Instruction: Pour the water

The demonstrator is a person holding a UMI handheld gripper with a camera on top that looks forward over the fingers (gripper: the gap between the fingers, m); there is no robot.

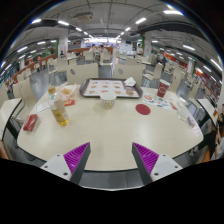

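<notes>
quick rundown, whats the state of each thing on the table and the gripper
gripper: open, nothing between its fingers, short of everything on the table
bottle: upright, ahead and to the left of the fingers, untouched
tray: flat at the far side, small items on it too small to tell
red disc: lying flat, ahead right
red cup: upright, right of the tray
table: bare patch just ahead of the fingers
</notes>
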